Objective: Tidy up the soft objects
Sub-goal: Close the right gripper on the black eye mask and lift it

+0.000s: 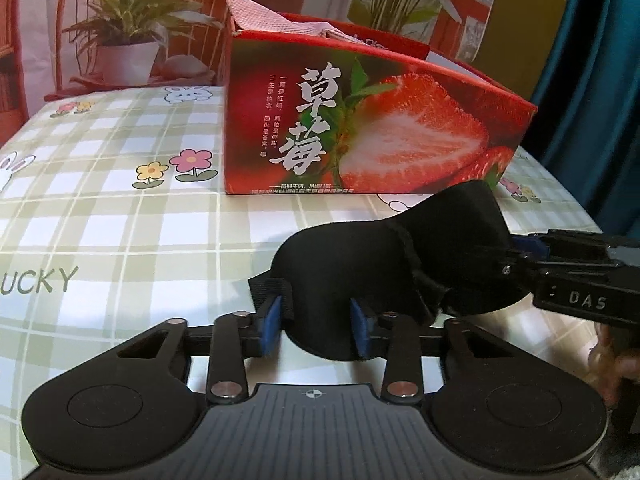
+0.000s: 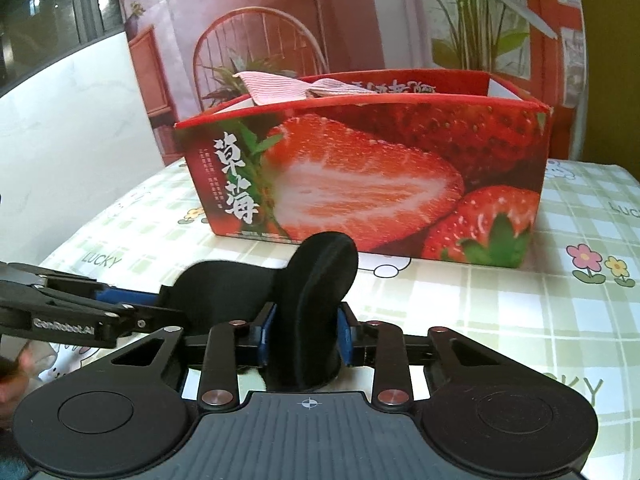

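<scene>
Left wrist, eye mask (image 1: 400, 264) strap half hidden

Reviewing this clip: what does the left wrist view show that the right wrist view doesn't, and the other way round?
Only the left wrist view shows the left gripper from behind, its blue pads at one end of the black eye mask, a strap looped over the left pad, and the potted plant in the backdrop.

Only the right wrist view shows the right gripper from behind, pads pressing the mask's other end, which stands upright, plus a white wall.

Both show the strawberry box behind the mask, pink cloth poking out of it, and the checked tablecloth.
</scene>
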{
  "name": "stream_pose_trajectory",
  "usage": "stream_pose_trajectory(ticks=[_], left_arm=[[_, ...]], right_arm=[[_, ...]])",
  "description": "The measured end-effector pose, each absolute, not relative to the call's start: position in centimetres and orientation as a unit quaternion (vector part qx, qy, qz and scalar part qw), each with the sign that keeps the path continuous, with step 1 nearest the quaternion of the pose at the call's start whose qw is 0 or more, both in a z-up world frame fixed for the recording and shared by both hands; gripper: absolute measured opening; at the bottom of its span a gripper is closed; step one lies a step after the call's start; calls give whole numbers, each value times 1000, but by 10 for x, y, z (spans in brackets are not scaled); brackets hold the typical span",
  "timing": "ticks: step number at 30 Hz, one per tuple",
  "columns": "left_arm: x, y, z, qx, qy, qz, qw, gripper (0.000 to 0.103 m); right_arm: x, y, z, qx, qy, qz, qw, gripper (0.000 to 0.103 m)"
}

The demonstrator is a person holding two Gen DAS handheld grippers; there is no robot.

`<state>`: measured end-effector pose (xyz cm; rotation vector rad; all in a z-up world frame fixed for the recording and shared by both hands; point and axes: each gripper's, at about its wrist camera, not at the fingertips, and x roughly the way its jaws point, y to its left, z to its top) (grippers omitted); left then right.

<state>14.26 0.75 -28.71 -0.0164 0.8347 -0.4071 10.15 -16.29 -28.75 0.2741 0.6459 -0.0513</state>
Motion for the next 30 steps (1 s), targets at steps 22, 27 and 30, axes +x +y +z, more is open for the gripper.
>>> stream_pose_trajectory(ticks=[22,27,30], left_arm=[[145,26,-287,-33,397,-163,902,9],[145,27,-285,-29,389,-153,908,13],[141,21,-279,-19,375,-162,913,31]], right_arm=[[87,-187,-285,166,315,-111,928,53],[84,-192,-289,160,313,-140,926,52],[85,-191,-291,154,314,-139,926,52]])
